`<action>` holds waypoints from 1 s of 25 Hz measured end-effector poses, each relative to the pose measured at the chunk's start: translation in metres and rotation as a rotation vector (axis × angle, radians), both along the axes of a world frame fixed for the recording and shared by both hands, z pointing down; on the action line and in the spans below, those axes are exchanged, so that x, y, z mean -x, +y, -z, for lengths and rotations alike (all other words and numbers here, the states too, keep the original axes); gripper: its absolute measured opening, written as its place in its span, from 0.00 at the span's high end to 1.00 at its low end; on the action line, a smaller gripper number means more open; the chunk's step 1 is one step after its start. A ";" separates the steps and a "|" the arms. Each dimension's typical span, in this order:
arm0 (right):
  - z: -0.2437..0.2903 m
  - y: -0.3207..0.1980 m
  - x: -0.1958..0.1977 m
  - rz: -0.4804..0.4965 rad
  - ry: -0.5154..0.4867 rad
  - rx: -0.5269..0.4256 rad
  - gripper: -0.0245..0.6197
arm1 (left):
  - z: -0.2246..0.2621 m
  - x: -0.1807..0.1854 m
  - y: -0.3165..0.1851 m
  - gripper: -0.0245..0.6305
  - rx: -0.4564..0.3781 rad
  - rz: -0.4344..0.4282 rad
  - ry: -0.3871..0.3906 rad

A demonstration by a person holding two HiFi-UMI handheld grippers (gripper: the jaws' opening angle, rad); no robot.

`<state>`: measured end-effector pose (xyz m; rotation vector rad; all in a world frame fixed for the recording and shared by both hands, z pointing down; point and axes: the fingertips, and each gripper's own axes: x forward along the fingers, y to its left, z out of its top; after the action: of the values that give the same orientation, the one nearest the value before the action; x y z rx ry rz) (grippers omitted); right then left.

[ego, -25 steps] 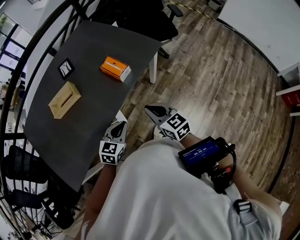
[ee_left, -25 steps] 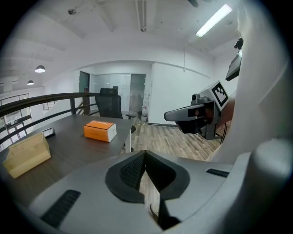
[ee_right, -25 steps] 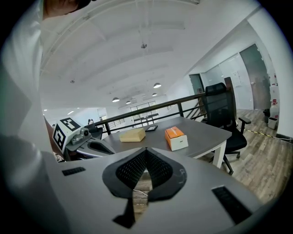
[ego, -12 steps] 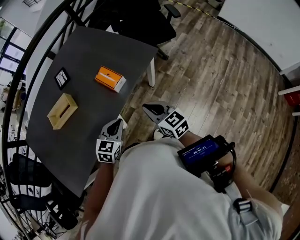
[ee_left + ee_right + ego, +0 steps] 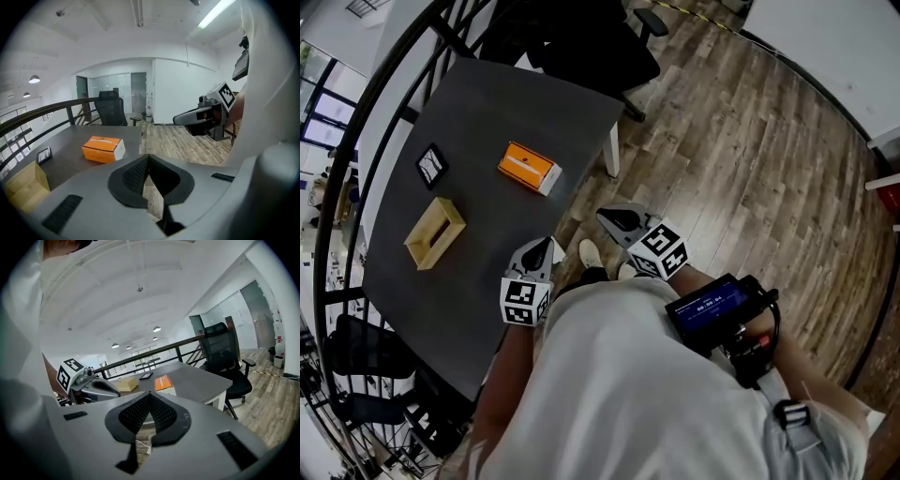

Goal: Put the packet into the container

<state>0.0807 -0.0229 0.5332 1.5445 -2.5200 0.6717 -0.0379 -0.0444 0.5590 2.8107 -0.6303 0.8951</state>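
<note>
Packet (image 5: 530, 169): orange with a white end, it lay flat on the table (image 5: 487, 103), ahead of the left gripper (image 5: 546, 247) and slightly to its left. It was well apart from both grippers and nothing gripped it.
Container (image 5: 435, 233): a tan open-topped box on the same table, further to the left gripper's left than the packet and apart from it.
Left gripper: its jaws were closed tip to tip with nothing between them. It was held at the table's near edge.
Right gripper (image 5: 606, 217): its jaws were closed and empty. It was just to the right of the left gripper, over the floor (image 5: 750, 159).
Card (image 5: 431, 164): black-framed, on the table beyond the container as seen from the left gripper.
Chair (image 5: 581, 37): black, beyond the table's far side, ahead of both grippers.
Device (image 5: 712, 307): blue-lit screen on the forearm behind the right gripper.
</note>
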 end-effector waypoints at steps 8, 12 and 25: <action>-0.007 -0.028 -0.006 -0.043 0.001 0.012 0.95 | -0.008 -0.006 -0.036 0.95 -0.020 -0.055 -0.019; -0.009 -0.047 -0.004 -0.062 -0.007 0.012 0.95 | -0.015 -0.001 -0.061 0.95 -0.075 -0.137 -0.095; -0.022 -0.073 -0.016 -0.133 -0.025 0.056 0.95 | -0.040 -0.002 -0.121 0.95 -0.289 -0.400 -0.342</action>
<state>0.0968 -0.0963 0.5551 1.7055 -2.4098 0.7758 -0.0362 -0.1656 0.5986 3.1319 -0.2418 1.4873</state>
